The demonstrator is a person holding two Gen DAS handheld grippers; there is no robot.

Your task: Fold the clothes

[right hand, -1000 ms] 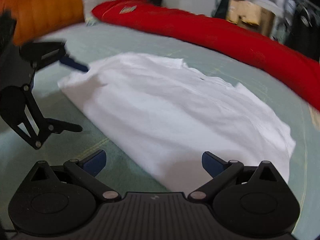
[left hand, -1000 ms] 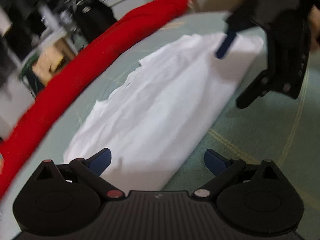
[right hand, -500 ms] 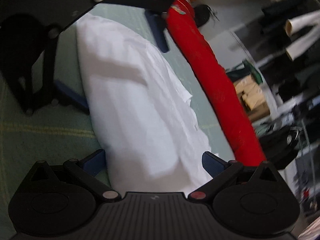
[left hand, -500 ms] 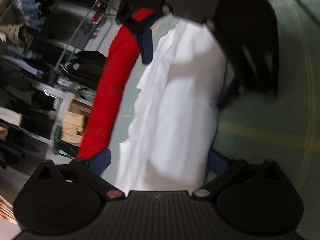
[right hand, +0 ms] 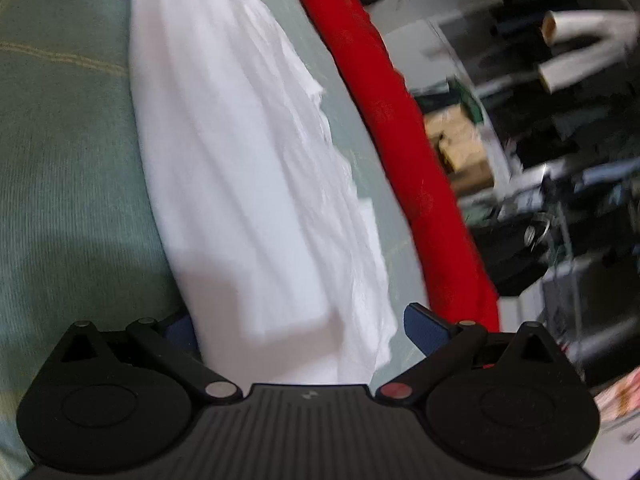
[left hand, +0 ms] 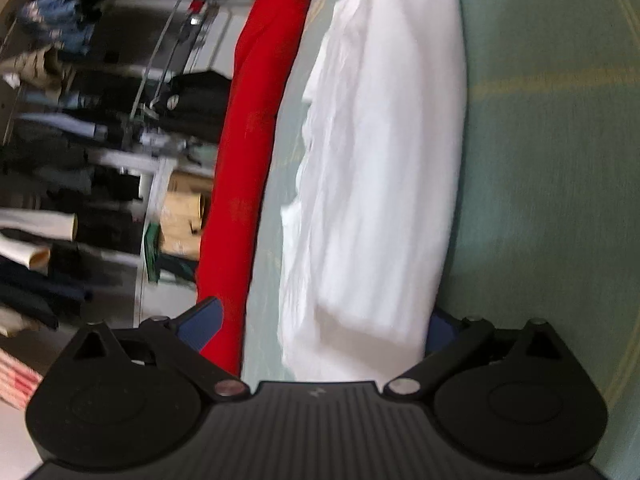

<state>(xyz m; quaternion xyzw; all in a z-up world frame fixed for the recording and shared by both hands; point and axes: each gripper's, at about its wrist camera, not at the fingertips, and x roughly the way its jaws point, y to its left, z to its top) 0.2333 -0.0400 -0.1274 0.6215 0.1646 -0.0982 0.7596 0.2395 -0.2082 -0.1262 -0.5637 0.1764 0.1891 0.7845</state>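
A white garment lies folded into a long band on a pale green surface, its one long edge smooth and its other edge ragged with loose layers. Each end of the band reaches in between a pair of tongs. In the left wrist view the left tongs stand wide apart, with the near end of the cloth between the blue fingertips; the cloth covers most of the other tip, and whether either tip touches the fabric cannot be told. In the right wrist view the garment runs the same way, and the right tongs are likewise spread, one blue tip bare beside the ragged edge and the other half hidden behind the fold. A long red roll lies along the far side of the surface, near the garment's ragged edge but apart from it. Beyond it stand racks of dark clothes and some cardboard boxes, all blurred.
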